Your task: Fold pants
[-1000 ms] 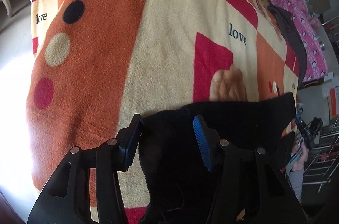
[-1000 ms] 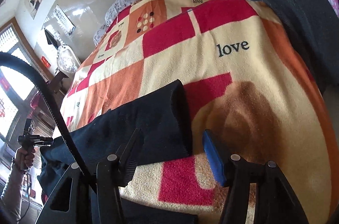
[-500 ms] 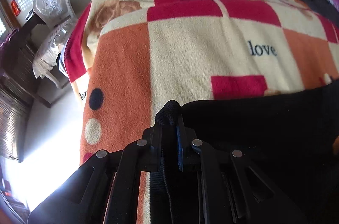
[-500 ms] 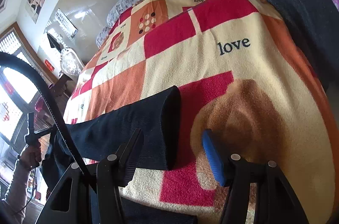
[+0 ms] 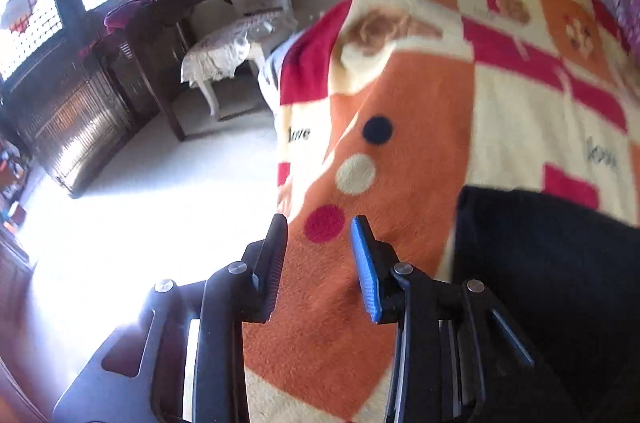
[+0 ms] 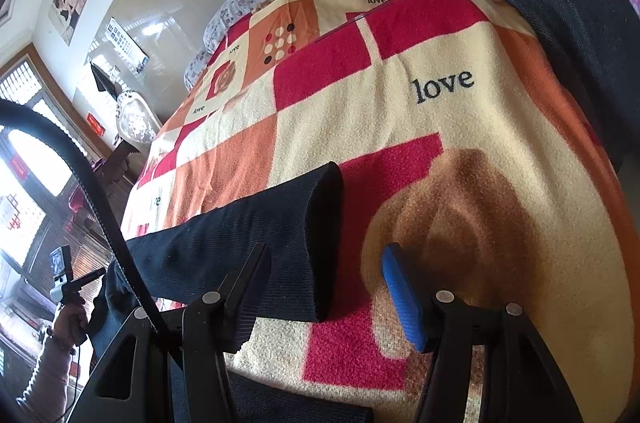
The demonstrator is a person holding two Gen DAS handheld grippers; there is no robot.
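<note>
The dark navy ribbed-knit pants (image 6: pixel 256 235) lie in a long strip on the patchwork fleece blanket (image 6: pixel 400 127), further folds seemingly remaining; left gripper (image 5: pixel 319 263) jaws have just been opening, empty, beside them, right gripper (image 6: pixel 326 297) jaws open over the cuff.

Fuzzy fleece blanket (image 6: pixel 400 111); ribbed knit pants (image 6: pixel 240 243) (matt); glossy dark wooden cabinet (image 5: pixel 76 127).

You can read "love" printed in dark letters on the blanket (image 6: pixel 400 111): large on the cream square ahead of your right hand, smaller on far squares, and again at its left edge.
</note>
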